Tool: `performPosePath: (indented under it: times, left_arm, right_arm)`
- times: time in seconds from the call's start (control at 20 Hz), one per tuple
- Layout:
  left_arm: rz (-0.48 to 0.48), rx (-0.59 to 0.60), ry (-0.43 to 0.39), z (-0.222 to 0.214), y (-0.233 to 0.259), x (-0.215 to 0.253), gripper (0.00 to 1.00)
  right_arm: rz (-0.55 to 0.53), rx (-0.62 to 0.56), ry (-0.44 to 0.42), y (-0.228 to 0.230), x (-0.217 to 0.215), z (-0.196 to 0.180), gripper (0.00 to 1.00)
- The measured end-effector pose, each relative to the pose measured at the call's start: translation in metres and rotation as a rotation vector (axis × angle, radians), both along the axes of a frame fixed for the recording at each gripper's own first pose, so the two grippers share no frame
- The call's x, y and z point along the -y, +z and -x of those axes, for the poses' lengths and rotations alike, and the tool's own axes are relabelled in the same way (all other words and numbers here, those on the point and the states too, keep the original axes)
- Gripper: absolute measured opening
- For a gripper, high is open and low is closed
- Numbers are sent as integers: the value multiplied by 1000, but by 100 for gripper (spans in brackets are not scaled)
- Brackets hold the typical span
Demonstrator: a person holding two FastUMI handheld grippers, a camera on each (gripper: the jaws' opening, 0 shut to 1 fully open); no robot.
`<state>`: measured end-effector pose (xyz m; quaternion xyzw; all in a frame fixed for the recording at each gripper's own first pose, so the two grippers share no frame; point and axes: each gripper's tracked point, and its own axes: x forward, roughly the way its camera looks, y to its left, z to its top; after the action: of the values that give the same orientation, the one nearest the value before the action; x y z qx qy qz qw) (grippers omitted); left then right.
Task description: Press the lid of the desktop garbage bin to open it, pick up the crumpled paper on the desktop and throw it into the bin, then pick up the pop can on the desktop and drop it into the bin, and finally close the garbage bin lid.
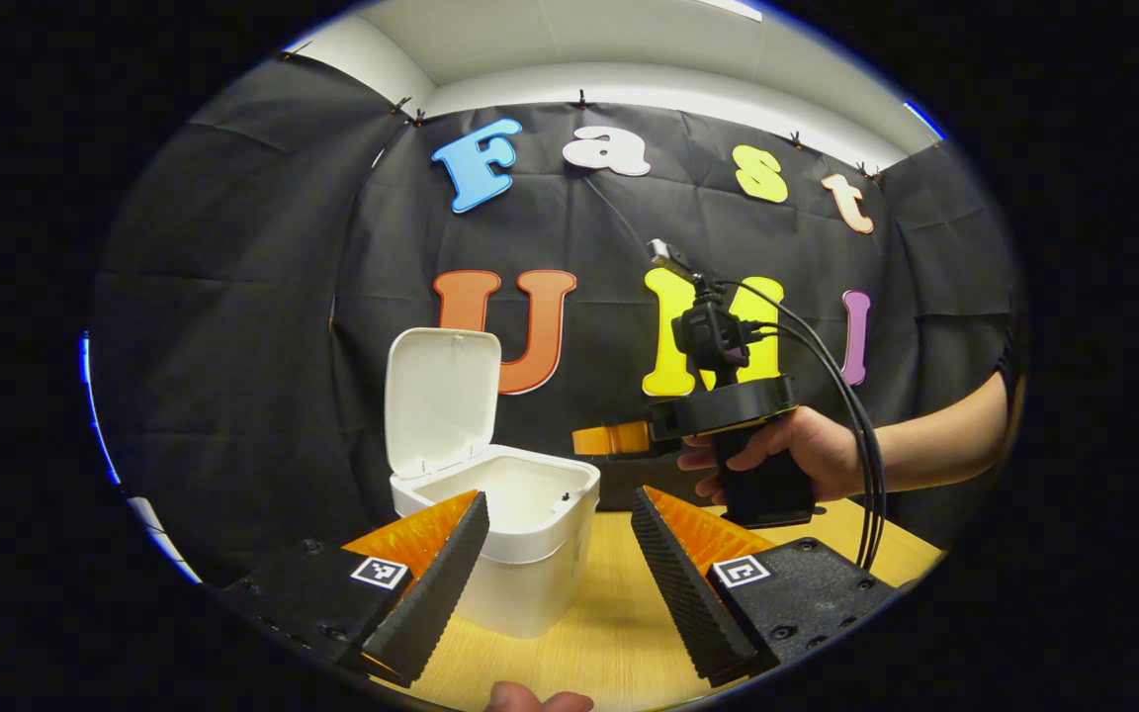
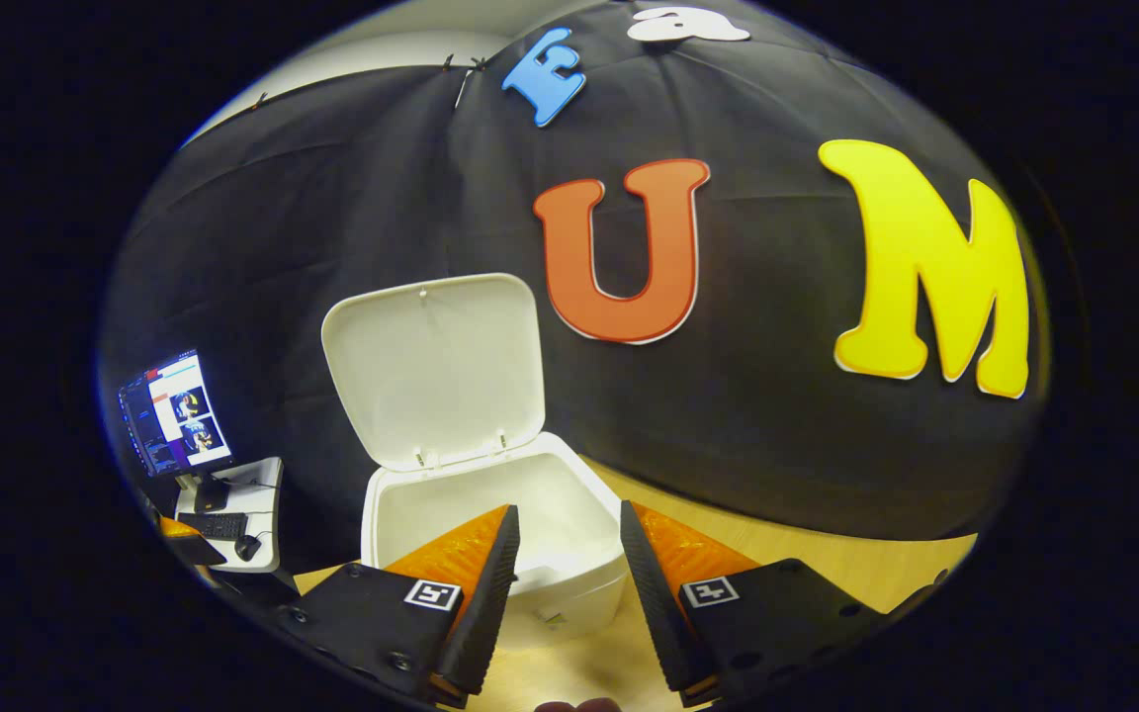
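Pale wooden table (image 1: 619,633) carries the white square plastic garbage bin (image 1: 530,564), its hinged lid (image 1: 441,400) standing upright and open. My left tool (image 1: 555,583) hangs just in front of the bin, fingers spread, nothing between them. My right tool (image 2: 569,593) hovers over the bin's open mouth, fingers likewise spread and empty. Off left in the right gripper view, a lit monitor (image 2: 174,410) stands on a small white desk (image 2: 258,514).

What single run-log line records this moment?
bin: lid up | left hand-held gripper: open, empty | right hand-held gripper: open, empty, above bin | next: close lid
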<state>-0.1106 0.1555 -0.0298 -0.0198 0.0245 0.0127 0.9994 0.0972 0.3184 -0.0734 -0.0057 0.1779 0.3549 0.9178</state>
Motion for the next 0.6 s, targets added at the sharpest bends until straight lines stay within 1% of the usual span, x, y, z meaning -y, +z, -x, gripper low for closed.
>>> performPosePath:
  times: [0.15,0.25,0.3,0.35,0.45,0.55,0.6]
  left_arm:
    - [22,-5,-40,-11,0,23,96]
    - [30,-6,-66,-20,0,39,96]
    - [30,-3,-81,-25,0,47,96]
    - [26,-4,-97,-29,-1,57,96]
    - [10,-5,-130,-37,-4,78,96]
    - [-1,-6,-165,-44,-7,98,96]
    - [-6,-6,-181,-56,-12,114,96]
  right_arm:
    - [-47,24,-74,22,56,0,66]
    - [-53,49,-127,31,101,1,66]
    - [-53,63,-152,35,122,3,64]
    - [-51,74,-185,38,146,5,66]
    - [-51,93,-240,42,188,9,66]
    - [-45,118,-280,46,225,18,67]
    - [-47,125,-297,46,241,24,67]
